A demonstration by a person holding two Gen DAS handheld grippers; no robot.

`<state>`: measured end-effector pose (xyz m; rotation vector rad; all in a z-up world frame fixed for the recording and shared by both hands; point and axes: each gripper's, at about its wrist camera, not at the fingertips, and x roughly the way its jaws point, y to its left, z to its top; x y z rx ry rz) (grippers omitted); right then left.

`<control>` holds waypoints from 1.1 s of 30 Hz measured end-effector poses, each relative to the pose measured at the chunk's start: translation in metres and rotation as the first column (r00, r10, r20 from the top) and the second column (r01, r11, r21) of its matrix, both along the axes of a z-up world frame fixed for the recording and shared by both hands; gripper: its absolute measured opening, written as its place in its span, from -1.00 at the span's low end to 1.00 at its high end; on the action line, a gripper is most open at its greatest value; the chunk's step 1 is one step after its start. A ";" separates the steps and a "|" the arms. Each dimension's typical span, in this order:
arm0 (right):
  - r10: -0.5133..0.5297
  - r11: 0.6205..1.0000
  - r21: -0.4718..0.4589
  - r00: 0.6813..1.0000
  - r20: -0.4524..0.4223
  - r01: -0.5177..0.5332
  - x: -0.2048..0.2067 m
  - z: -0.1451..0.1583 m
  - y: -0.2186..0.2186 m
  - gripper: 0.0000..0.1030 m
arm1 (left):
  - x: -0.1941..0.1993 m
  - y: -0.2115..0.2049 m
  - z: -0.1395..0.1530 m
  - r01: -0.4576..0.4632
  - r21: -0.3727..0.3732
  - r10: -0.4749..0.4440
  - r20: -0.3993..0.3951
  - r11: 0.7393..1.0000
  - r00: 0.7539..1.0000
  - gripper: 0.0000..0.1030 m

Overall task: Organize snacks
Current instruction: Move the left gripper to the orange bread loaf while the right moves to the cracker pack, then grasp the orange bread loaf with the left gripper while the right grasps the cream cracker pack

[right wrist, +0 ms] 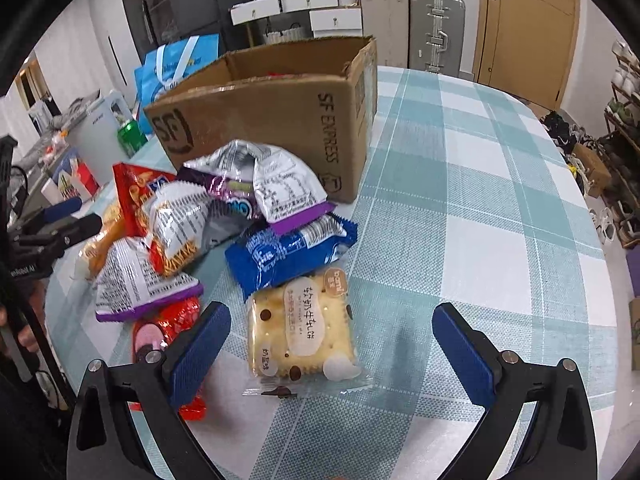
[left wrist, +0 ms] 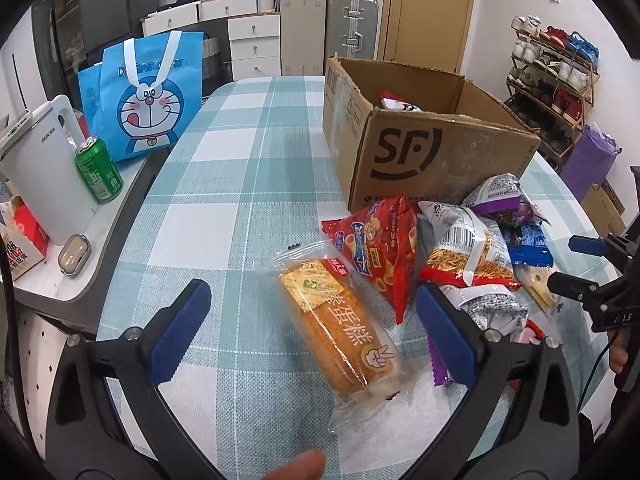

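Observation:
A pile of snack packets lies on the checked tablecloth in front of an open SF cardboard box (left wrist: 432,152), also in the right wrist view (right wrist: 280,120). My left gripper (left wrist: 312,336) is open, its jaws either side of an orange cake packet (left wrist: 340,328) lying flat. A red triangular snack bag (left wrist: 384,248) lies just beyond. My right gripper (right wrist: 332,344) is open above a square cracker packet (right wrist: 300,332). A blue biscuit packet (right wrist: 288,252) and silver-purple bags (right wrist: 276,180) lie behind it. A packet (left wrist: 396,104) lies inside the box.
Left of the table stands a side counter with a white kettle (left wrist: 44,172), a green can (left wrist: 98,170) and a blue Doraemon bag (left wrist: 148,96). A shoe rack (left wrist: 552,80) stands at the right. Drawers and suitcases stand at the back wall.

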<state>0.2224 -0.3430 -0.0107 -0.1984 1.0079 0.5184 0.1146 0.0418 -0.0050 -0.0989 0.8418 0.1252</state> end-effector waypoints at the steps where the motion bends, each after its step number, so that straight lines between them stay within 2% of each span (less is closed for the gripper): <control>1: 0.004 1.000 -0.014 1.000 -0.005 -0.004 0.000 -0.003 0.002 0.99 | 0.000 0.000 -0.001 0.000 0.001 0.000 -0.002 1.000 1.000 0.98; 6: 0.002 0.998 -0.070 1.000 -0.017 -0.004 0.001 -0.015 0.007 0.99 | 0.003 0.000 -0.008 -0.002 0.005 0.002 -0.024 1.000 1.000 0.98; 17: 0.020 0.992 -0.124 0.999 -0.029 -0.023 0.002 -0.027 0.011 0.99 | 0.008 -0.009 -0.018 0.024 0.009 -0.024 -0.057 1.000 0.998 0.98; 28: 0.032 0.991 -0.128 0.999 -0.033 -0.035 0.003 -0.026 0.008 0.98 | 0.014 -0.001 -0.033 -0.004 0.038 0.009 -0.128 0.999 0.992 0.98; 33: 0.051 0.990 -0.128 0.998 -0.028 -0.054 0.001 -0.025 0.006 0.90 | 0.015 0.001 -0.036 -0.001 0.047 0.008 -0.148 0.999 0.989 0.98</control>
